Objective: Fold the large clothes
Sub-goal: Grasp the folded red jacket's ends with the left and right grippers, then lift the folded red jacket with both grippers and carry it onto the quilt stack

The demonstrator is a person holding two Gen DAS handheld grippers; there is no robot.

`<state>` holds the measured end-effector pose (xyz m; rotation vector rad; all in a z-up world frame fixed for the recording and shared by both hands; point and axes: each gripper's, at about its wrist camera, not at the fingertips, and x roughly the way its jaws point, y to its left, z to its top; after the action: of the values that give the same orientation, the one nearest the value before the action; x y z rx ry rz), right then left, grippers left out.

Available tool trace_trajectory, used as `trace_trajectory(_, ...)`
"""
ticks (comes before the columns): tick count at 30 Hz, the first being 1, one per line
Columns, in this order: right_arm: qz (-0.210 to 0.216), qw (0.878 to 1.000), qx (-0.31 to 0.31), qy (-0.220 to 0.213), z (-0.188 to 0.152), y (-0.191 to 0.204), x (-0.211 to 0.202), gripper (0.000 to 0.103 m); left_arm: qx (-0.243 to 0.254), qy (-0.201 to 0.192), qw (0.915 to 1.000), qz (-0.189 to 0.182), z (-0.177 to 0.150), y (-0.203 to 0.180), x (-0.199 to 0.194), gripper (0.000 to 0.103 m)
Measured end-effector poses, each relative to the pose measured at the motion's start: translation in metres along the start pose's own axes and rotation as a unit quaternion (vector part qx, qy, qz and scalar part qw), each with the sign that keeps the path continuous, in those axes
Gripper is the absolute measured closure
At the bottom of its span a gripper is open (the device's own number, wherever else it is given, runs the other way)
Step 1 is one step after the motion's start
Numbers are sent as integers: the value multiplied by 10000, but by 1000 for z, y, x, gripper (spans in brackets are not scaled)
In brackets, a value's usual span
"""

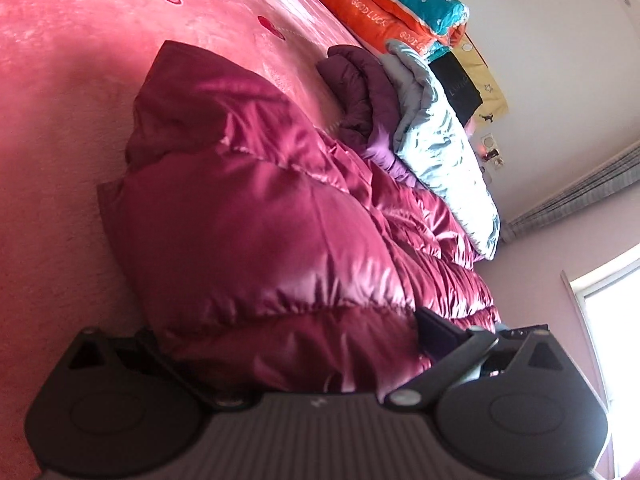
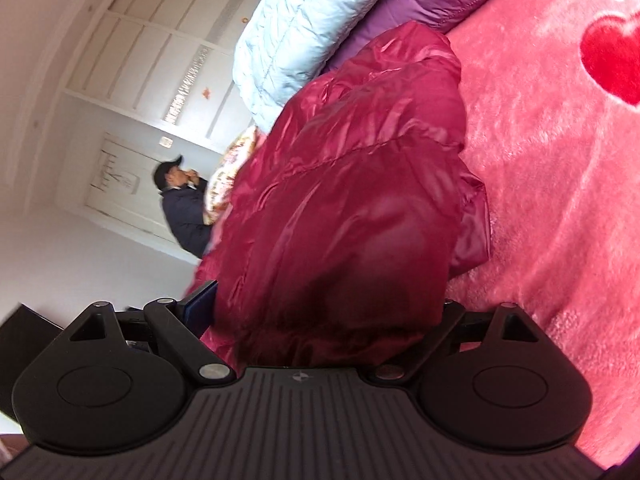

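A shiny maroon puffer jacket lies bunched on a pink plush blanket that covers a bed. Its puffy bulk bulges up between the jaws of my left gripper, which stand wide open; the right finger shows beside the fabric and the left one is hidden under it. In the right wrist view the same jacket fills the gap of my right gripper, whose jaws also stand wide. Its left pad sits at the jacket's edge, and the other finger is hidden.
A light blue jacket and a purple one lie folded beyond the maroon jacket. Orange and teal quilts are stacked at the bed's far end. A person in a dark jacket stands by white wardrobe doors. Window at right.
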<state>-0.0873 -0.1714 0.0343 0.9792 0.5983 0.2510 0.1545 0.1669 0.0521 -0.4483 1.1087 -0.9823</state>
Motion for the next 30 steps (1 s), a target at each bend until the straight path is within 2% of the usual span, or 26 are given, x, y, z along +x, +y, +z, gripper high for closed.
trace_trajectory(2,-276,9995,-164,-22,-2,8,0,2,-8,-94,9999,43,-3,-4,-1,4)
trace_trajectory(3,-423,9988,-239,-41,-4,12,-1,5,-23,-130,9999,69,-6,-4,-3,9)
trace_trajectory(4,-570,9978,-320,-68,-5,17,0,10,-43,-167,9998,100,-8,-4,-5,12)
trace_trajectory(8,-1127,9911,-653,-262,-14,39,0,27,-59,-234,9990,374,-12,-10,-9,34)
trace_trajectory(13,-1792,9751,-1130,-654,-31,70,0,39,78,-371,9972,642,-19,-26,-15,56)
trace_trajectory(15,-2131,9637,-1402,-794,-40,85,3,43,155,-418,9961,759,-21,-35,-17,63)
trace_trajectory(22,-3033,9136,-2345,-1358,-78,140,-3,58,322,-570,9932,960,-30,-60,-24,71)
trace_trajectory(25,-3262,8943,-2597,-1624,-94,157,-14,60,402,-640,9932,881,-36,-72,-30,73)
trace_trajectory(30,-3479,8721,-2749,-2072,-113,176,-39,61,532,-763,9940,583,-45,-97,-42,75)
